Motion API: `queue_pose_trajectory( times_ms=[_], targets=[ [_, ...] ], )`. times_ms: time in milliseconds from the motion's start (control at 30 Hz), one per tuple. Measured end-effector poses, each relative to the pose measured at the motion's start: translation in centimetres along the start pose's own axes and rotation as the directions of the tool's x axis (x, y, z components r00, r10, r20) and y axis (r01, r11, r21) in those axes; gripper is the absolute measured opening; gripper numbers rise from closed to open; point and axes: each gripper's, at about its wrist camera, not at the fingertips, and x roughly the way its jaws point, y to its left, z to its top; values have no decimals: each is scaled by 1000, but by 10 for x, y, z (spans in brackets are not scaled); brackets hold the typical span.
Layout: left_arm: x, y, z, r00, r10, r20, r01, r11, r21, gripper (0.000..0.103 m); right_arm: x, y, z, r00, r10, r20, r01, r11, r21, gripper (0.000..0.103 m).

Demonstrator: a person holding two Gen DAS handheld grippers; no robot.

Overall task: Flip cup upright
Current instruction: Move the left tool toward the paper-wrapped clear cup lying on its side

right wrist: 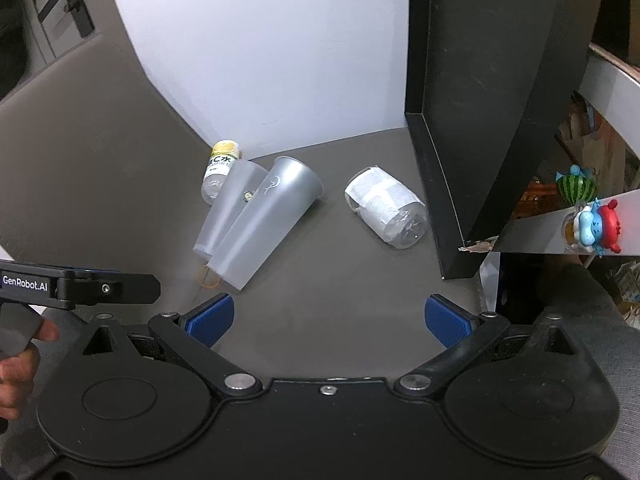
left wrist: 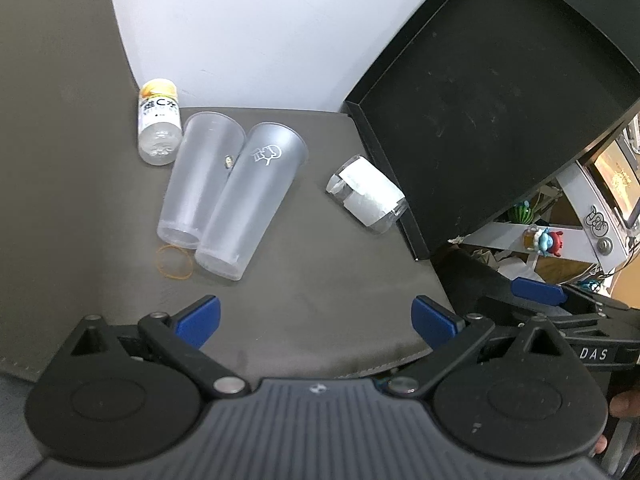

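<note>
readable marks on the rig and table

"genrobot.ai" stands in white on the left gripper (right wrist: pixel 80 286) body seen from the right wrist. "das" shows on the right gripper (left wrist: pixel 536 294) arm. the small bottle (left wrist: pixel 159 120) label carries "c水"-like characters. the frosted cup (left wrist: pixel 250 196) bears a white cartoon logo, no legible words.

Grey matte tabletop (left wrist: pixel 328 280) backed by a white wall panel (left wrist: pixel 248 28). Small clear plastic bottle with a yellow cap and white label (left wrist: pixel 158 122) lies on its side near the wall. Thin orange rubber band (left wrist: pixel 174 262) lies flat on the tabletop. Clear plastic bottle wrapped in white paper (left wrist: pixel 366 194) lies on its side just beside a large black tray (left wrist: pixel 480 112) that leans tilted at the table's right edge. Beyond it, a watermelon-shaped toy (right wrist: pixel 577 188) and a blue-and-red cartoon figurine (right wrist: pixel 592 226) on a shelf.
</note>
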Motion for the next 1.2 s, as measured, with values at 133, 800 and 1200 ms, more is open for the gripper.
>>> queue_pose_trajectory(
  times_ms=[133,800,1200],
  targets=[
    [10,-4,7,1000,-9,-8,9,1000,-4,101,2,-9,2,1000,-2,9,2,1000,25,103],
    [62,-18,39,998,-46,-44,44,997,-62,97,8,-45,8,998,-10,54,1,987,158,103],
    [97,-29,60,994,-72,-79,65,994,-92,89,12,-54,10,998,-30,63,17,978,206,102]
  ],
)
